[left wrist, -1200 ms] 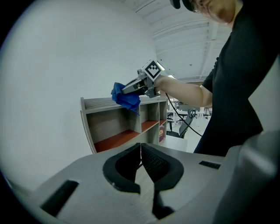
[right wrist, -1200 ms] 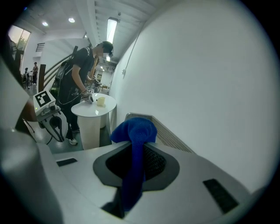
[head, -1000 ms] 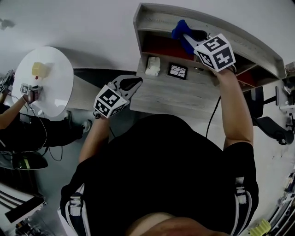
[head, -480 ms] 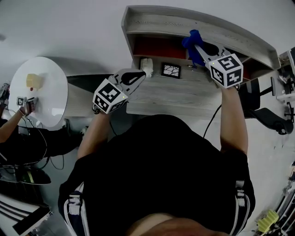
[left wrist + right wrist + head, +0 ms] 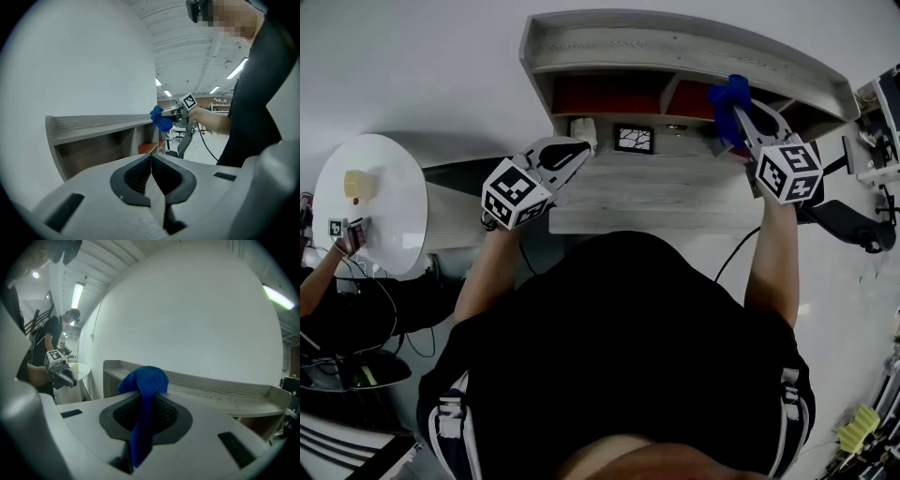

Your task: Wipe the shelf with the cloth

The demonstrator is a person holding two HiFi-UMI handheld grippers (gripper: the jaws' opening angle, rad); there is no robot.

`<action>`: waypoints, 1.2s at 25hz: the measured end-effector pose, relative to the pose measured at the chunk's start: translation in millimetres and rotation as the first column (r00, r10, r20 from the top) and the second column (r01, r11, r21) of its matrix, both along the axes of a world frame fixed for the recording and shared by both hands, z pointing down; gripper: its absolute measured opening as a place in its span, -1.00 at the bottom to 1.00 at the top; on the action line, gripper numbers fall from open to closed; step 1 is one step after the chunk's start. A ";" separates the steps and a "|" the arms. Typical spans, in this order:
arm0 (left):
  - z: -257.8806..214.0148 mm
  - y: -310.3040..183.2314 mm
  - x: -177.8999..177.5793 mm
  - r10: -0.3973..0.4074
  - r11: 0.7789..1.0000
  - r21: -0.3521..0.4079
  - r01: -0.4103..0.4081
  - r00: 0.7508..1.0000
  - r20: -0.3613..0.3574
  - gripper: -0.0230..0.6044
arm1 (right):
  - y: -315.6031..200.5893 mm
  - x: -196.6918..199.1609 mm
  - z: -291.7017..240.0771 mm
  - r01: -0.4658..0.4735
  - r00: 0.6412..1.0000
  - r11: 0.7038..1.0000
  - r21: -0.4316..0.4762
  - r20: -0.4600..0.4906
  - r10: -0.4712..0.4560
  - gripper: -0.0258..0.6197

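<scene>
A: Any legible writing in view?

B: Only the black-and-white square markers on the cubes of the right gripper (image 5: 741, 108) and the left gripper (image 5: 577, 150). These are patterns, not text. A small framed panel (image 5: 635, 139) with a cracked-line design stands just ahead of the left jaws, at the back of the pale wood-grain surface (image 5: 656, 192). Any print on it is too small to tell.

A: Appearance of the cloth?

B: The cloth (image 5: 729, 97) is saturated blue with a fine knitted texture, and it is bunched. The right gripper view shows the right jaws clamped on it. A rounded wad bulges out past the tips, and a narrow tail runs back down between the pads.

A: Position against the shelf?

B: The shelf (image 5: 675, 37) is grey wood-grain with a ribbed top board, and its compartments have red backs. The cloth sits at the very tips of the right jaws, at the front edge of the top board toward its right end. In the left gripper view it appears to meet that edge. The rest of the board stretches away to the left of the jaws.

A: Left jaws?

B: They are closed pad to pad with nothing between them. They are well apart from the right jaws and short of the shelf, over the left end of the surface. A white round table (image 5: 370, 197) lies further off to their left.
</scene>
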State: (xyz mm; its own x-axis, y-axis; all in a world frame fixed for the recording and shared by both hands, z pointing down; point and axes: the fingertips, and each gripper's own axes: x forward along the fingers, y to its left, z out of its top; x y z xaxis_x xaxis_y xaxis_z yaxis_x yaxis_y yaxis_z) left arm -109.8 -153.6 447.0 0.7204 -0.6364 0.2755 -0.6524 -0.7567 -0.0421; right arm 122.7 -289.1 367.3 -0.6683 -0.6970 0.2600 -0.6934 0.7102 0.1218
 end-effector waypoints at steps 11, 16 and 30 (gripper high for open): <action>1.0 -0.4 28.8 0.048 0.999 -0.002 -0.048 0.999 0.011 -0.87 | 21.3 52.4 36.0 -0.084 0.993 0.996 -0.039 0.076 0.086 -0.76; 0.4 -5.8 31.7 0.051 0.999 0.001 -0.051 0.999 0.004 -0.87 | 25.6 56.2 35.1 -0.077 0.991 0.996 -0.044 0.110 0.081 -0.76; -3.6 -16.9 49.5 0.081 0.997 0.009 -0.081 0.997 0.003 -0.87 | 28.3 53.2 42.0 -0.072 0.986 0.995 -0.062 0.147 0.080 -0.76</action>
State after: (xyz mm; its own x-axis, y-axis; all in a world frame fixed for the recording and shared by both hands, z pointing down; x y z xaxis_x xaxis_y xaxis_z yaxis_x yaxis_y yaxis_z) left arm -60.3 -170.5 443.4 0.7690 -0.5785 0.2719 -0.5887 -0.8067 -0.0513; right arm 175.9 -260.8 409.4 -0.6482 -0.7343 0.2016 -0.7530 0.6575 -0.0263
